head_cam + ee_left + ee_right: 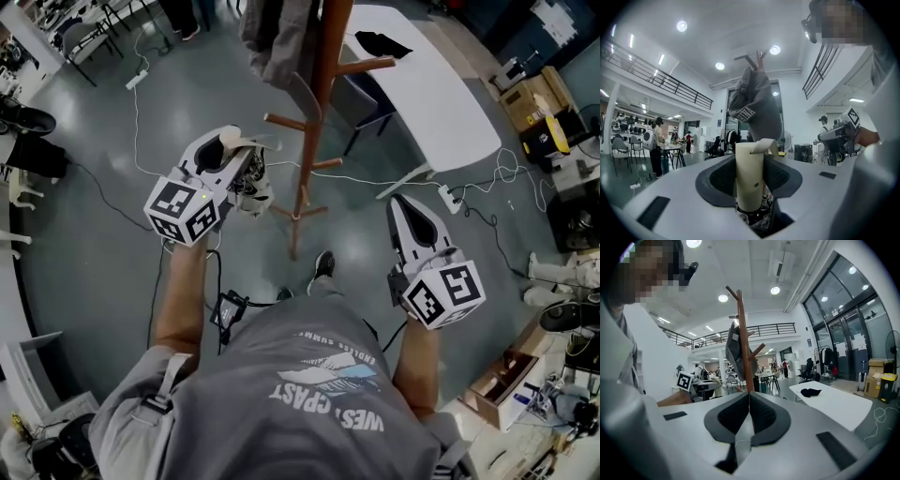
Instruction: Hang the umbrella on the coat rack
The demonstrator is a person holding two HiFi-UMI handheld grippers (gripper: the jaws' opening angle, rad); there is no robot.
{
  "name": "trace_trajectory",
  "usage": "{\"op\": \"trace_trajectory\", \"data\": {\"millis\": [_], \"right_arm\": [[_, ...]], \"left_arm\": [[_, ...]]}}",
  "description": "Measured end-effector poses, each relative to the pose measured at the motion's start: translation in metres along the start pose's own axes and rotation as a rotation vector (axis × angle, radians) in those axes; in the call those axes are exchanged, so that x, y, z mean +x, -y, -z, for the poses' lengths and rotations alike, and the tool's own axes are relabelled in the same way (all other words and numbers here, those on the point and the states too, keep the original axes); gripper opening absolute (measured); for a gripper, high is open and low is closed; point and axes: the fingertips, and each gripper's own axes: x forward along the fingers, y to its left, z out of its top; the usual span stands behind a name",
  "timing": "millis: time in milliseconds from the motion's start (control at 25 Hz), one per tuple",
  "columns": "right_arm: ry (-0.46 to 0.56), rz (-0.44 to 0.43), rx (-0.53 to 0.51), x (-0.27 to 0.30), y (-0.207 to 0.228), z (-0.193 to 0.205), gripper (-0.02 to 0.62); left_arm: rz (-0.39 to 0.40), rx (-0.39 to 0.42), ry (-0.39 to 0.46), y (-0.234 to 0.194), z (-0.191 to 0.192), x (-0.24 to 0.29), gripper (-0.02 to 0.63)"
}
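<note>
The left gripper (226,156) is closed on the cream handle of the folded umbrella (750,178), held up near the wooden coat rack (320,103), where a grey garment (277,37) hangs. The strap (765,144) seems to be a loop, but I cannot be sure. The right gripper (749,401) is closed and empty. I judge the umbrella is being brought to the rack; next, its strap must go over a free peg.

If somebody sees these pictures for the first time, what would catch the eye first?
First comes the wooden coat rack straight ahead of the person, with a grey garment hanging on it. Next is the left claw, shut on the cream handle of an umbrella. The right claw, at the person's right, is shut and holds nothing.
</note>
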Motion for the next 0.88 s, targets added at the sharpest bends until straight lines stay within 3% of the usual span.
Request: {"op": "trace_trajectory", "data": {"millis": [560,880], "right_arm": [[-0.09,-0.071,-0.008,0.06,0.015,0.0,0.029],[-0.125,-0.076,0.005,0.074,0.017,0.012,0.029]], "left_arm": [[-0.064,-0.022,-0.007,-0.042,0.004,0.022,0.169],[-0.074,-0.057,-0.043,-0.05,0.029,0.022,0.169]]}}
